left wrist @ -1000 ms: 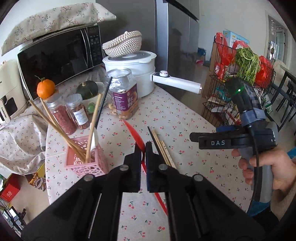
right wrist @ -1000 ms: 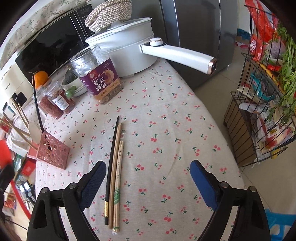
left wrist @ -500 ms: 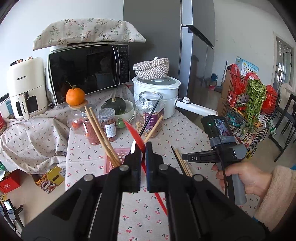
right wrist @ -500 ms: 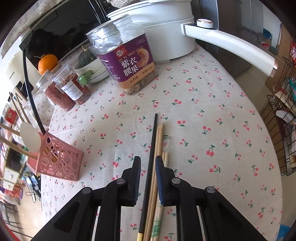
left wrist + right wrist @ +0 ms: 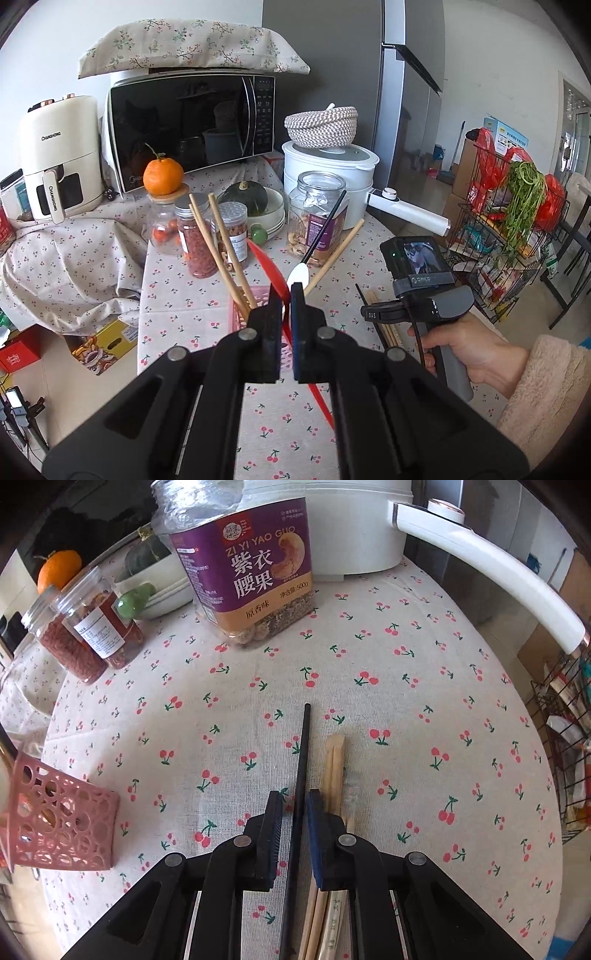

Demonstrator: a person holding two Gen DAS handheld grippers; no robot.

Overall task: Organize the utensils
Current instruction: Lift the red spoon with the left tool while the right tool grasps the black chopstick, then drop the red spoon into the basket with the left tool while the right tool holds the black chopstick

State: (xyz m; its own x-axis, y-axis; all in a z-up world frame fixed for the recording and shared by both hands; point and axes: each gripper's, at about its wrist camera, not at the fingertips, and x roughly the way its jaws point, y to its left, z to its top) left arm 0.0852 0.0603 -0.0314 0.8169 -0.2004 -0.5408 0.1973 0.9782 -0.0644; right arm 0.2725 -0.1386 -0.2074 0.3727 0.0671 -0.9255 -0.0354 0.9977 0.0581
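My left gripper (image 5: 285, 295) is shut on a red spoon (image 5: 271, 266) and holds it above the pink perforated utensil basket (image 5: 238, 314), which holds several wooden chopsticks (image 5: 221, 251), a black chopstick and a white spoon (image 5: 299, 275). The basket also shows in the right wrist view (image 5: 55, 816). My right gripper (image 5: 293, 805) is low over the table, its jaws close around a black chopstick (image 5: 301, 768) that lies on the cherry-print cloth. Wooden chopsticks (image 5: 332, 768) lie just right of it.
A cashew jar (image 5: 243, 565), spice jars (image 5: 85, 635), a white pot with a long handle (image 5: 480, 565), a bowl with a squash (image 5: 247, 199), an orange (image 5: 163, 176), a microwave (image 5: 192, 129) and an air fryer (image 5: 59, 155) crowd the back. A wire rack (image 5: 509, 229) stands right.
The left gripper rose and pulled back with the red spoon. The right gripper closed from wide open and moved down onto the black chopstick.
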